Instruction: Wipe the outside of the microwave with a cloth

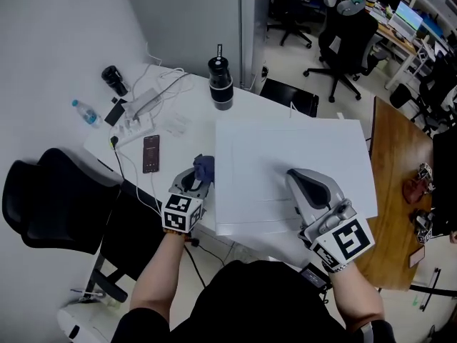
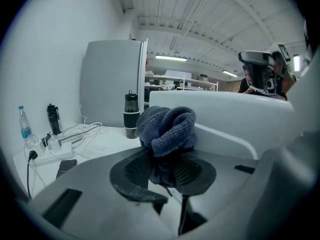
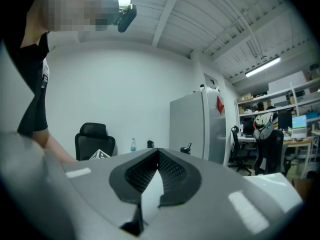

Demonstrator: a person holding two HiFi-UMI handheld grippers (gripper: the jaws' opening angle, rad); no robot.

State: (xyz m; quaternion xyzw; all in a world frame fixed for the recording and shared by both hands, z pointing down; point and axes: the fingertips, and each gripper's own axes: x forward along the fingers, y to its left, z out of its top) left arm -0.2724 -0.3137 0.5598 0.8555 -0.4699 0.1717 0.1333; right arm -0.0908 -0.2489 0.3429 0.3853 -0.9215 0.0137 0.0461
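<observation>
A crumpled dark-blue cloth [image 2: 167,129] is being clamped by the fingers of the left gripper [image 1: 196,182]. The fingers of the right gripper [image 3: 159,156] are being pressed together.

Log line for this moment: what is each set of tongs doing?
left tongs: shut on cloth, at left edge of microwave | right tongs: shut, empty, above microwave top
</observation>
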